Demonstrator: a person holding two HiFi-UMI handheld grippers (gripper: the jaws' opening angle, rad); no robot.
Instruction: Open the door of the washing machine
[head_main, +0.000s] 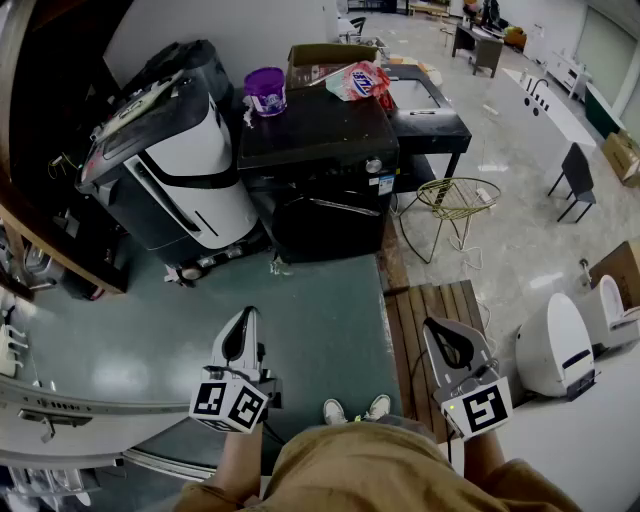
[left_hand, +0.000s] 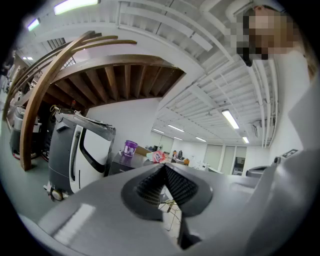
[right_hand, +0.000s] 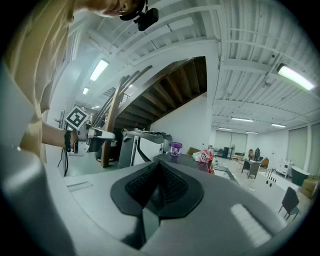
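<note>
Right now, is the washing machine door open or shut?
Shut: the door lies flush with the washing machine front, no gap visible.

No words or numbers are coming through legibly. Print is showing on the purple tub (head_main: 265, 90), the red-and-white bag (head_main: 358, 80) and a small blue sticker (head_main: 385, 183) on the washing machine (head_main: 320, 170), all too small to read. The left cube (head_main: 229, 405) and right cube (head_main: 483, 408) are carrying black-and-white square markers, no characters.

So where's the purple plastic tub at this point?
Head view, upper centre-left: the purple plastic tub stands on the far left corner of the black washing machine, on its top, with the red-and-white bag to its right.
</note>
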